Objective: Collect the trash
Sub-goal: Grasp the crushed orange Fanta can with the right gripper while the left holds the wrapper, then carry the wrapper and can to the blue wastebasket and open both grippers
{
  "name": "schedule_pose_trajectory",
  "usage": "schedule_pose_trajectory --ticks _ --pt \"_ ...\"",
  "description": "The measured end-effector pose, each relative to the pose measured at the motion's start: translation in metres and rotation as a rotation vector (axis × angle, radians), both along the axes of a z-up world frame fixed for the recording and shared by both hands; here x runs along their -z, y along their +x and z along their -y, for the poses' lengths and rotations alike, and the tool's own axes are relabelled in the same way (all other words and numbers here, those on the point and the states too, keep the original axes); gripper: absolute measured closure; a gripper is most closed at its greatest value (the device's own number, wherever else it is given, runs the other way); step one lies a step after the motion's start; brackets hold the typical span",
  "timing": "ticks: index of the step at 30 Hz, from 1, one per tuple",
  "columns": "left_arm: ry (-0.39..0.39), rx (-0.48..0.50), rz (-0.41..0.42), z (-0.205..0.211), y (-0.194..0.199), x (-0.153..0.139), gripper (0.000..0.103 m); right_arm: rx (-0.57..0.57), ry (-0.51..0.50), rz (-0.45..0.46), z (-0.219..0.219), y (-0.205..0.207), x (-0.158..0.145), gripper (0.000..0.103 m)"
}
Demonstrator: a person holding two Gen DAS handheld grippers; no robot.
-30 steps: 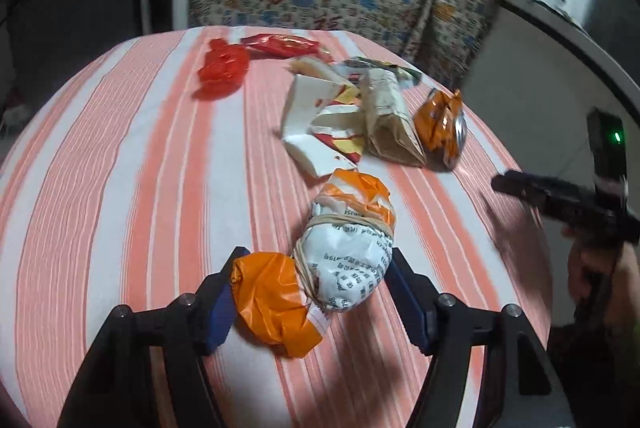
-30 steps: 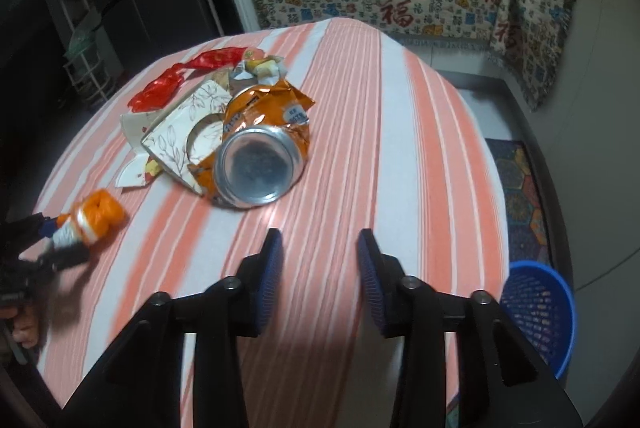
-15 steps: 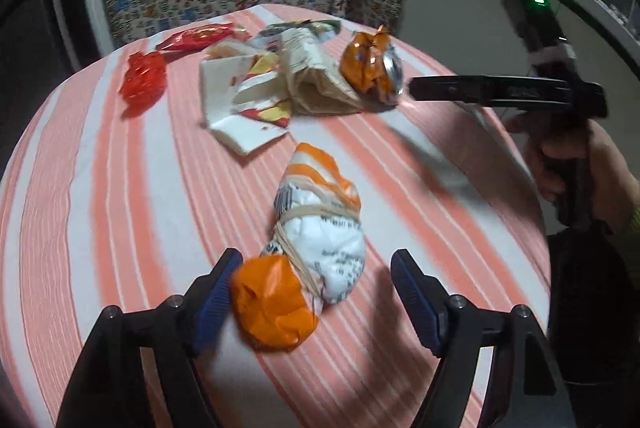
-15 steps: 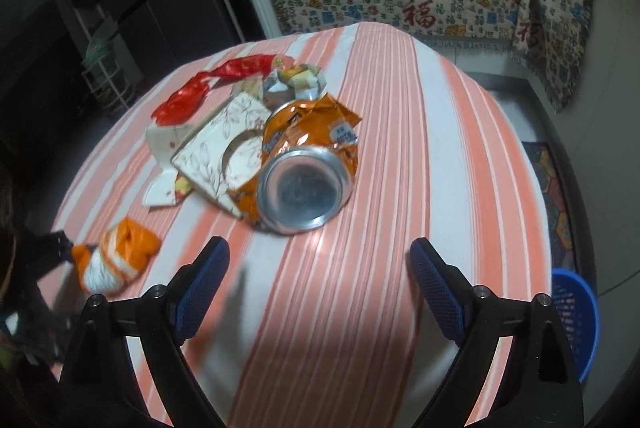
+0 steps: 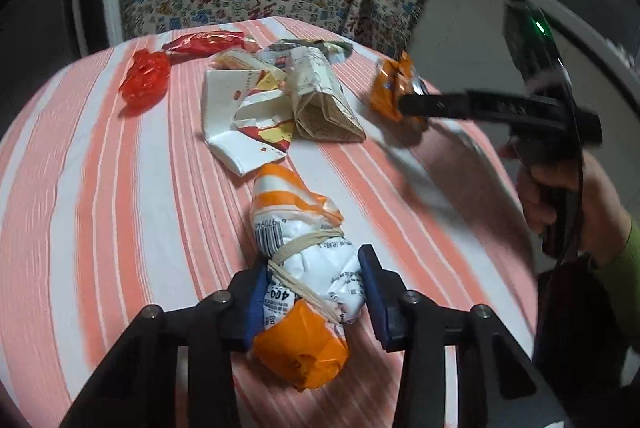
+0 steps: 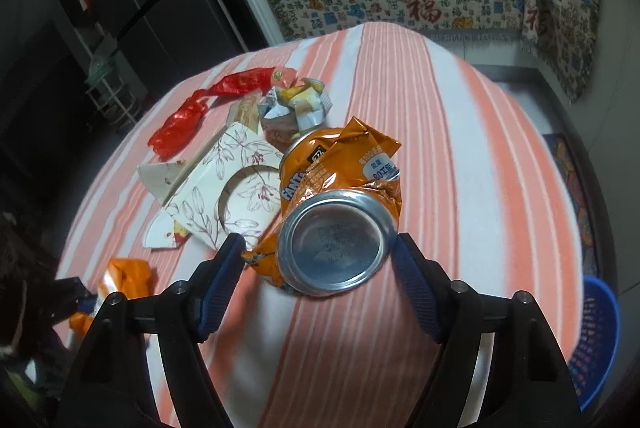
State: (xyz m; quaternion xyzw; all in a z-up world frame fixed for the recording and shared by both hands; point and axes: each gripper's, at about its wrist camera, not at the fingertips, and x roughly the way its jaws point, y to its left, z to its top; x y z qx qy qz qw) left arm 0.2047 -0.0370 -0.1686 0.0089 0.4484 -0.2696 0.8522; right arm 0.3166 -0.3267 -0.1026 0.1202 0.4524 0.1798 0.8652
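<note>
Orange-striped cloth covers the bench [image 6: 460,131], where the grasp step is in hand: the left gripper [image 5: 310,292] is closing, its fingers [image 5: 256,296] touching a rubber-banded snack packet [image 5: 308,268] just in front of the crushed Fanta can [image 6: 340,211]. The right gripper [image 6: 320,268], angled down, is closing round that can without pressing it yet. Next, both need a firm squeeze, then a carry to the blue basket [image 6: 596,340] on the floor beyond the can.

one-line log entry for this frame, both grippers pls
left gripper: closing on banded wrapper bundle | right gripper: closing around crushed orange can | blue basket: beside table
</note>
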Motion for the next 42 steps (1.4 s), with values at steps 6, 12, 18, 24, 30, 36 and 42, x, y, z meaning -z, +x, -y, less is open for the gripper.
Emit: schedule_pose_trajectory --ticks 6,12,18,24,30,36,42 --pt "-0.054 -0.033 0.003 0.006 -0.011 -0.010 0.061 -0.020 -0.002 0.007 0.015 -0.029 -0.012 0.026" --pt "-0.021 -0.036 -0.005 0.025 -0.021 -0.005 0.061 -0.076 -0.076 -0.038 0.014 -0.056 -0.002 0.026" --pt "-0.012 -0.063 0.000 0.030 -0.019 -0.002 0.061 -0.046 -0.049 -0.028 0.019 -0.051 -0.004 0.014" --pt "0.016 -0.065 0.017 0.035 -0.019 -0.002 0.061 0.017 0.034 -0.053 0.022 -0.038 -0.001 0.018" --pt "-0.014 -0.035 0.037 0.044 -0.023 -0.014 0.061 0.034 0.017 -0.038 0.029 -0.045 -0.009 0.047" --pt "-0.035 0.025 0.045 0.076 -0.018 -0.026 0.061 0.074 0.081 -0.001 0.054 -0.058 -0.023 0.047" --pt "-0.036 0.054 0.039 0.110 -0.012 -0.026 0.061 0.108 0.156 -0.029 0.076 -0.062 -0.014 0.047"
